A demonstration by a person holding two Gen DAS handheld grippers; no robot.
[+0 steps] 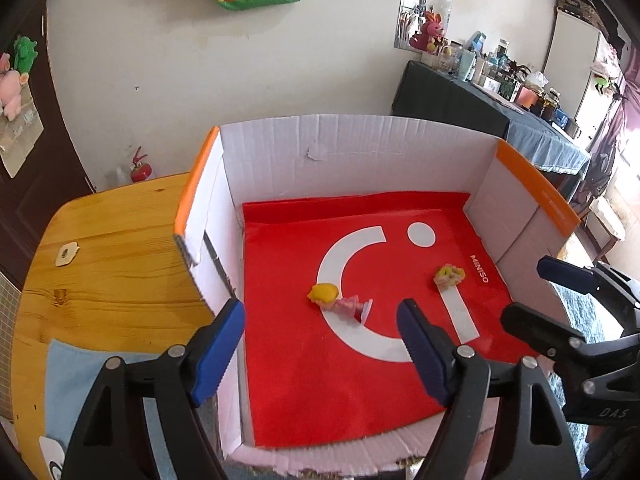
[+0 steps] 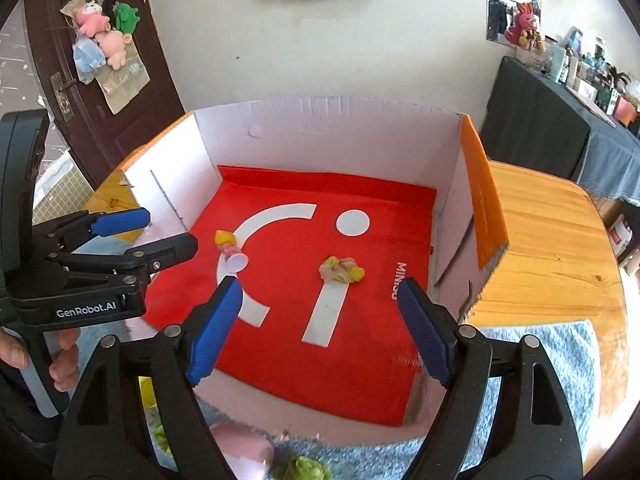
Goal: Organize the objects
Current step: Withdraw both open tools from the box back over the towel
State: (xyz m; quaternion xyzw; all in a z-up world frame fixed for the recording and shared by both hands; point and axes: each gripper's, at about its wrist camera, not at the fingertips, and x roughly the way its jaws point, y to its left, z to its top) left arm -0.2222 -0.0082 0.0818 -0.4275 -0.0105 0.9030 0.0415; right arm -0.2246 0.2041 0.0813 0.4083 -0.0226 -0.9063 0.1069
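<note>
A white cardboard box (image 1: 360, 148) with orange rims stands on the table, its floor lined by a red bag (image 1: 320, 392) with a white logo. On the bag lie two small toys: a yellow-haired doll in pink (image 1: 338, 302) (image 2: 230, 248) and a yellow-green figure (image 1: 449, 275) (image 2: 341, 270). My left gripper (image 1: 322, 320) (image 2: 166, 229) hangs open above the box's near left part, empty. My right gripper (image 2: 320, 288) (image 1: 528, 292) is open and empty over the near right part. Neither touches a toy.
The box (image 2: 332, 128) sits on a wooden table (image 1: 112, 248) (image 2: 552, 240) with a blue fluffy mat (image 2: 540, 360) in front. Pink (image 2: 244, 448), green (image 2: 306, 470) and yellow (image 2: 148, 392) toys lie on the mat near the box's front. A hand (image 2: 24, 352) holds the left gripper.
</note>
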